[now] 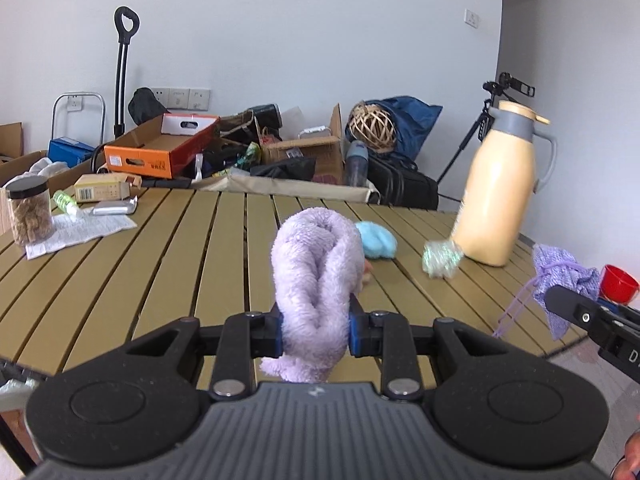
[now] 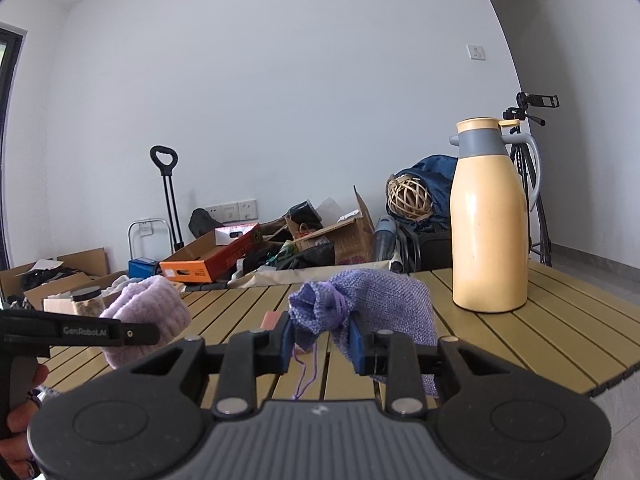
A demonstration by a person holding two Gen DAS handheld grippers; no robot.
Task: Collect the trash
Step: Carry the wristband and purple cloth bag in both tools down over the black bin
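Here left gripper (image 1: 316, 330) clamps a lilac towel (image 1: 316, 276); right gripper (image 2: 322, 342) pinches a purple pouch (image 2: 360, 308).

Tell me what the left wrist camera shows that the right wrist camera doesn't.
Only the left wrist view shows the light blue cloth, the glittery green wad beside the jug, the red cup, and the papers at the table's far left. Only the right wrist view shows the right tongs shut on the purple woven pouch. Both show the cream jug, the slatted table, and the left tongs gripping the lilac fluffy cloth.
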